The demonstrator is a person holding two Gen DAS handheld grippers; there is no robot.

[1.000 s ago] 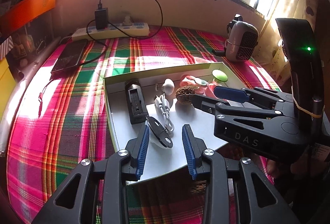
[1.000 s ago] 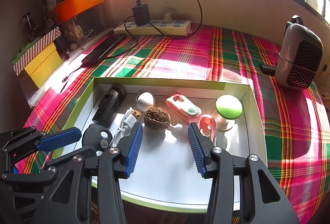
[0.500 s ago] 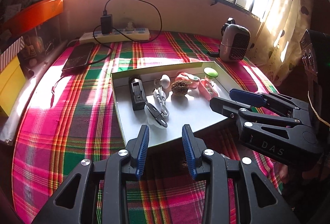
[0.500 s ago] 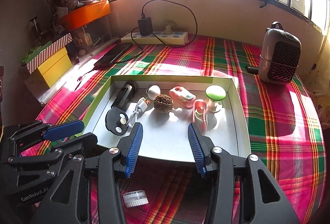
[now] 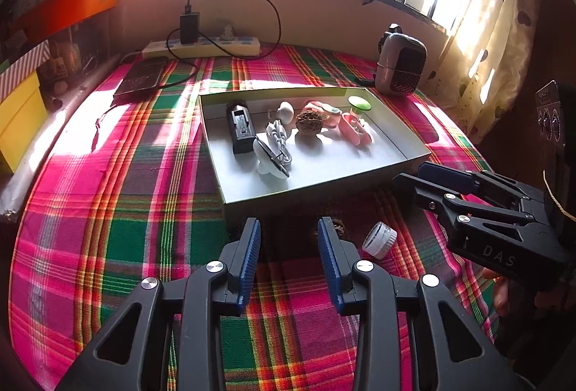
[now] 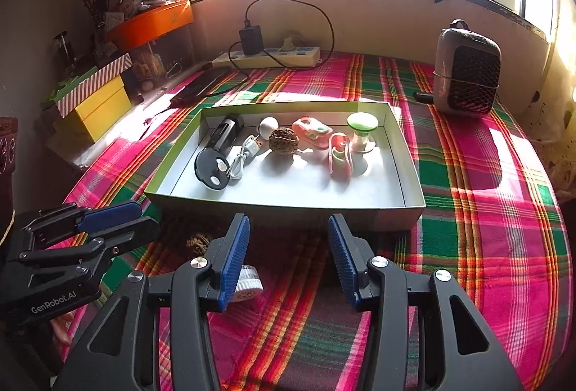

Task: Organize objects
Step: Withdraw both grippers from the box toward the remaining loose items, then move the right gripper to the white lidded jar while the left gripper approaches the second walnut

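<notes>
Seen from the right wrist, the left hand-held gripper (image 6: 115, 221) is sitting at the far left, its body reading "GenRobot.AI", its fingers apart and gripping nothing. Next to it, a second walnut (image 6: 197, 242) is lying in shadow on the plaid-covered table (image 6: 504, 229), and a small white cap (image 6: 247, 283) is resting just behind one blue pad. The right hand-held gripper (image 6: 288, 254) is hanging wide open and empty before the shallow box (image 6: 288, 207), which is holding a black charger (image 6: 225, 135), white cable (image 6: 244, 153), walnut (image 6: 283, 139), pink clips (image 6: 338, 153) and a green-topped piece (image 6: 361, 128). From the left wrist, "DAS" is showing on the right unit.
</notes>
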